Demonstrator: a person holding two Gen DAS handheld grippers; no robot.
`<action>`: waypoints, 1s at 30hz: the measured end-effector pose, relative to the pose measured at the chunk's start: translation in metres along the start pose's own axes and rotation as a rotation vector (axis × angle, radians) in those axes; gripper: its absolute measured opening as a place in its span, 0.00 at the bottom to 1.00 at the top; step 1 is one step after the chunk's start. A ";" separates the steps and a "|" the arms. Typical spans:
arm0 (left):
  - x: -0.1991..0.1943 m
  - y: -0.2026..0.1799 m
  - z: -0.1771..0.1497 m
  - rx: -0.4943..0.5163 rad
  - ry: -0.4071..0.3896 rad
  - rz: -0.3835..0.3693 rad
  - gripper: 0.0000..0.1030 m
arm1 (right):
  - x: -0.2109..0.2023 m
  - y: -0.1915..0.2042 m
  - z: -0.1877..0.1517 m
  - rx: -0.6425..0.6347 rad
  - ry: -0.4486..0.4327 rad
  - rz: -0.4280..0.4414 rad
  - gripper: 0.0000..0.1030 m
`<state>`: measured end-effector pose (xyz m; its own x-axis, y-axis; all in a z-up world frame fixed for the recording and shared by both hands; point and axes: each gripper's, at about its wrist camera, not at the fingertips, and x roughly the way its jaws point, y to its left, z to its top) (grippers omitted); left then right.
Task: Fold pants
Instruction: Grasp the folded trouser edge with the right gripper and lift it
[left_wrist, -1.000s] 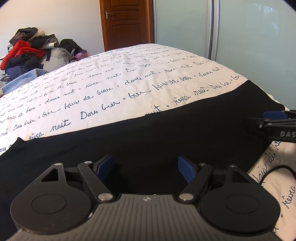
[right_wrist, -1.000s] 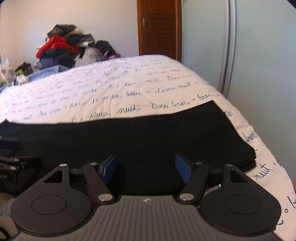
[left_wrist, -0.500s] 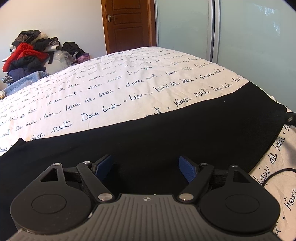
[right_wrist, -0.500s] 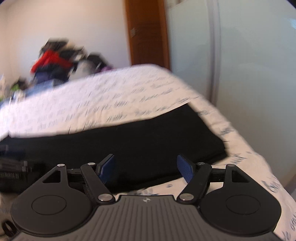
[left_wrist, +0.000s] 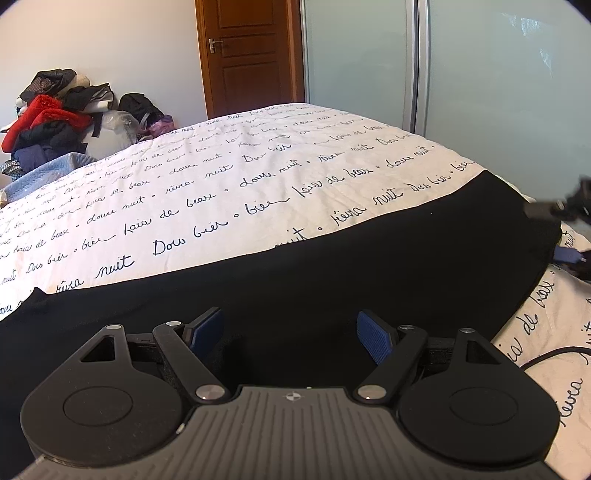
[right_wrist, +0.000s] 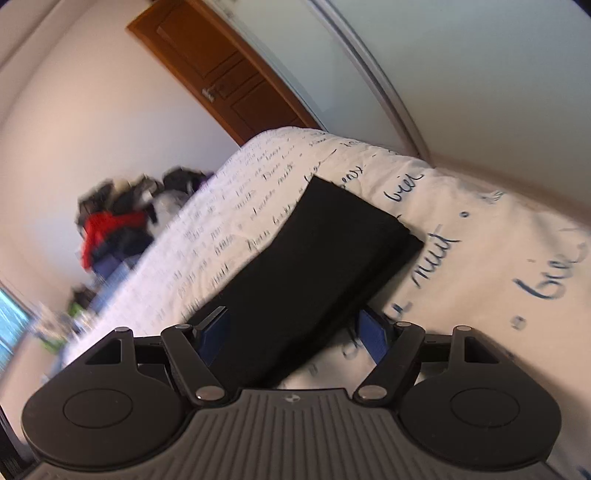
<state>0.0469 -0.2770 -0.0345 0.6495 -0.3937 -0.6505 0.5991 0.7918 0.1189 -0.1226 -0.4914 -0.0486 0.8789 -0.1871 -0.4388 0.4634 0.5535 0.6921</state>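
The black pants (left_wrist: 332, 266) are lying flat in a long strip across the bed (left_wrist: 221, 177), directly beneath and ahead of the left gripper (left_wrist: 291, 334), whose jaws are standing apart over the cloth with nothing between them. The right gripper (right_wrist: 293, 332) is rolling onto its side at the pants' end, jaws just having been opening, apart and straddling the cloth's near edge without pinching it. For a clean fold, both should be closing on all layers at the edge before lifting, keeping the hem square.
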 end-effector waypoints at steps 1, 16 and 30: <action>-0.001 0.000 0.000 0.002 0.000 -0.002 0.78 | 0.005 -0.005 0.003 0.041 -0.014 0.023 0.72; 0.002 0.000 0.010 -0.021 0.010 -0.047 0.78 | 0.044 -0.014 0.021 0.069 -0.116 -0.023 0.07; 0.014 0.025 0.017 -0.250 0.057 -0.214 0.75 | 0.051 0.067 -0.002 -0.476 -0.094 -0.187 0.04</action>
<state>0.0792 -0.2708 -0.0283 0.4896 -0.5424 -0.6828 0.5812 0.7867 -0.2082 -0.0472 -0.4625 -0.0252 0.8027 -0.3776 -0.4617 0.5295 0.8074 0.2603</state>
